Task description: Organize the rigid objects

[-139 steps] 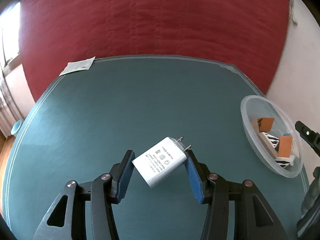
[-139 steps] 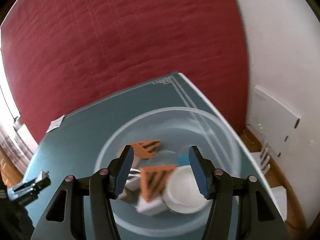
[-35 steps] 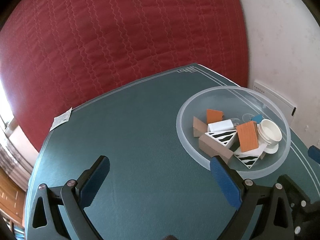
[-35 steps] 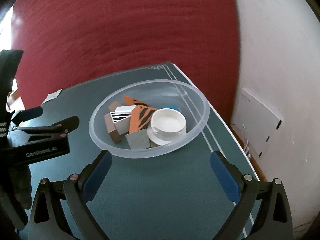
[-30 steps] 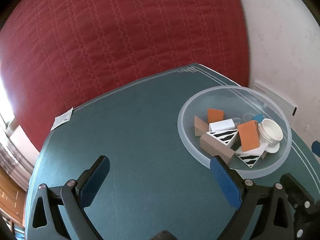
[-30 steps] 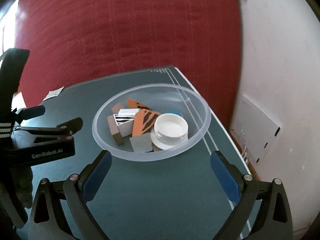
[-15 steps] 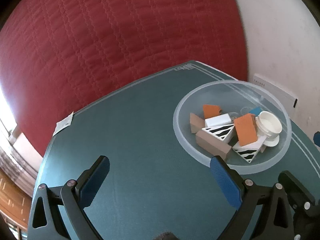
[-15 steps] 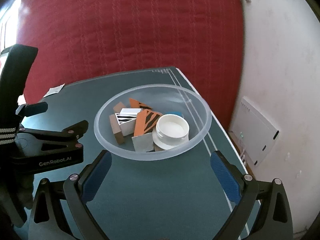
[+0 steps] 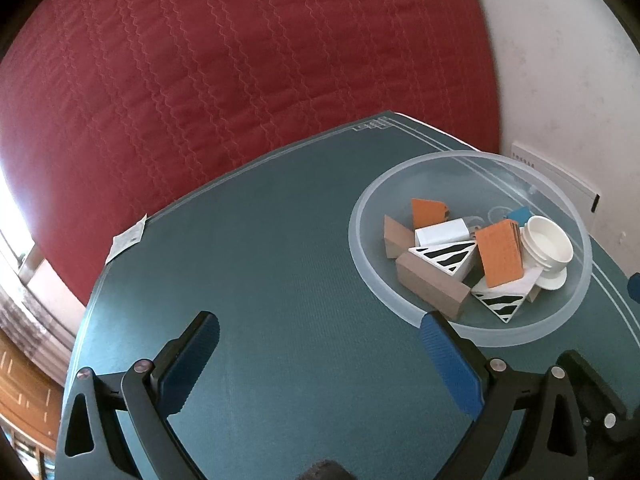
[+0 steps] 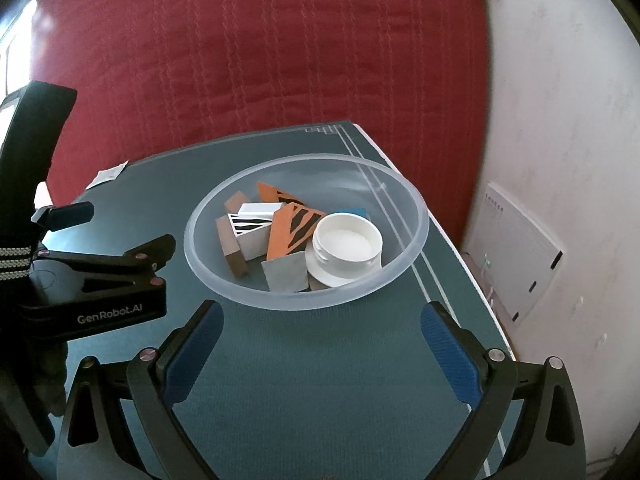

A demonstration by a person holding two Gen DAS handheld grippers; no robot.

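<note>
The white charger (image 9: 441, 234) that was clamped in the left gripper (image 9: 320, 354) several seconds ago is now seen lying in the clear plastic bowl (image 9: 568, 312), and that gripper's fingers, then closed on it, are spread wide with nothing between them. The right gripper (image 10: 320, 342) is likewise held wide apart and empty, just short of the bowl's near rim. The bowl stands on the teal table (image 9: 280, 280) near its right edge. In it are gathered two orange blocks, two white wedges with black stripes, two plain brown wooden blocks, one white round jar (image 9: 546, 246), the one charger and a small blue piece (image 9: 519, 213) at the back. Black stripes on the orange blocks are shown only in the right wrist view, where the left gripper's body is also seen from the side. A single paper slip (image 9: 127, 238) at the table's far left corner is seen more plainly in the left wrist view.
</note>
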